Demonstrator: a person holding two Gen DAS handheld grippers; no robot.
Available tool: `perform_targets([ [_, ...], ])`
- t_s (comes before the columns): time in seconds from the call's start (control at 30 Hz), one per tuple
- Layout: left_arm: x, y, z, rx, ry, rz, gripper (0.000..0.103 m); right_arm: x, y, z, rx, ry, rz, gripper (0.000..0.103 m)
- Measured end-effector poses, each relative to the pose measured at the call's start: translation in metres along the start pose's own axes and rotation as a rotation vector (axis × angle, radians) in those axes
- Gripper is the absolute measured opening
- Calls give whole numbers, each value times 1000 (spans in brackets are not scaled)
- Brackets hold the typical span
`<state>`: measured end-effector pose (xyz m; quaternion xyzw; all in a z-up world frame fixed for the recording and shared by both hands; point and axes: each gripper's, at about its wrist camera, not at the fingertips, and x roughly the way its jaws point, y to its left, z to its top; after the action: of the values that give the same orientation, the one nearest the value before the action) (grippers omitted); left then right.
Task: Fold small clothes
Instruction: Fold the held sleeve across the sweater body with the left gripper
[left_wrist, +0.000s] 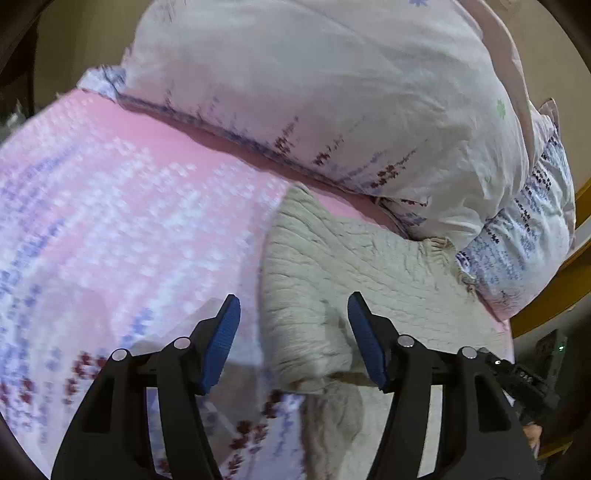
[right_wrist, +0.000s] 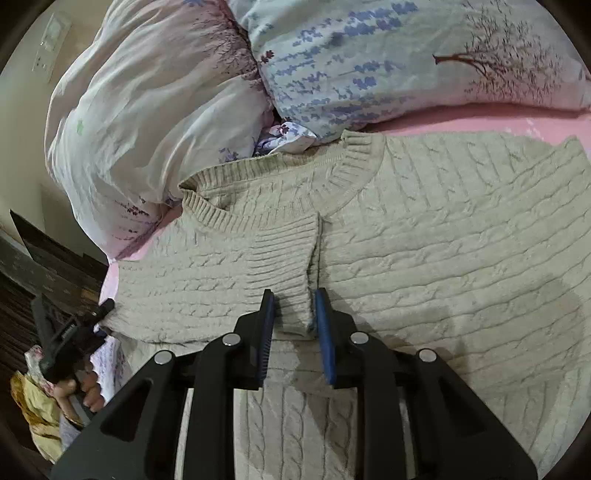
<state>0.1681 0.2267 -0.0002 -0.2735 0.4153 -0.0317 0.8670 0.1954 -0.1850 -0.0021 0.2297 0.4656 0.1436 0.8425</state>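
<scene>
A beige cable-knit sweater (right_wrist: 424, 229) lies spread on the pink bed sheet (right_wrist: 480, 123). One sleeve is folded across its chest, with the ribbed cuff (right_wrist: 291, 258) pointing at me. My right gripper (right_wrist: 294, 306) has the cuff's end between its blue pads, nearly closed on it. In the left wrist view my left gripper (left_wrist: 293, 314) is open, just above a bunched edge of the sweater (left_wrist: 332, 266), holding nothing.
A bulky floral duvet (right_wrist: 155, 110) and a pillow (right_wrist: 388, 62) lie right behind the sweater's collar. The patterned pink sheet (left_wrist: 110, 221) extends left. The bed's edge, a wooden frame (left_wrist: 554, 302) and dark floor lie beyond. The other hand-held gripper (right_wrist: 70, 336) shows at lower left.
</scene>
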Motion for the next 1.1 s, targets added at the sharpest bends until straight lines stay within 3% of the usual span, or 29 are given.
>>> perform_targets([
  [0.1,7,-2,-1,-20,23,-20,56,2,2,3,-24,3,9,10],
  [0.27,12,-19,-4,-1,31,-29,56,-28,16,10,-110,-122,-16,8],
  [0.4,19,-32,-6,37,47,-10,55,-59,16,13,-143,-236,-104,8],
  [0.5,26,-38,-9,62,53,22,39,-44,0,10,-115,-137,-151,8],
  [0.6,25,-40,-10,70,43,42,35,-27,-11,-1,-110,-83,-179,8],
  [0.77,21,-40,-10,71,47,48,37,-49,-14,-1,-83,-181,-136,8],
  [0.83,20,-40,-11,68,47,46,37,-59,-16,-3,-80,-227,-167,8],
  [0.97,19,-39,-12,65,43,48,37,-46,-36,-9,-36,-144,-203,8],
  [1.07,19,-36,-11,49,37,41,35,-50,-38,-11,-27,-169,-174,8],
  [1.1,19,-36,-11,52,34,45,25,-50,-35,-10,-44,-170,-180,8],
])
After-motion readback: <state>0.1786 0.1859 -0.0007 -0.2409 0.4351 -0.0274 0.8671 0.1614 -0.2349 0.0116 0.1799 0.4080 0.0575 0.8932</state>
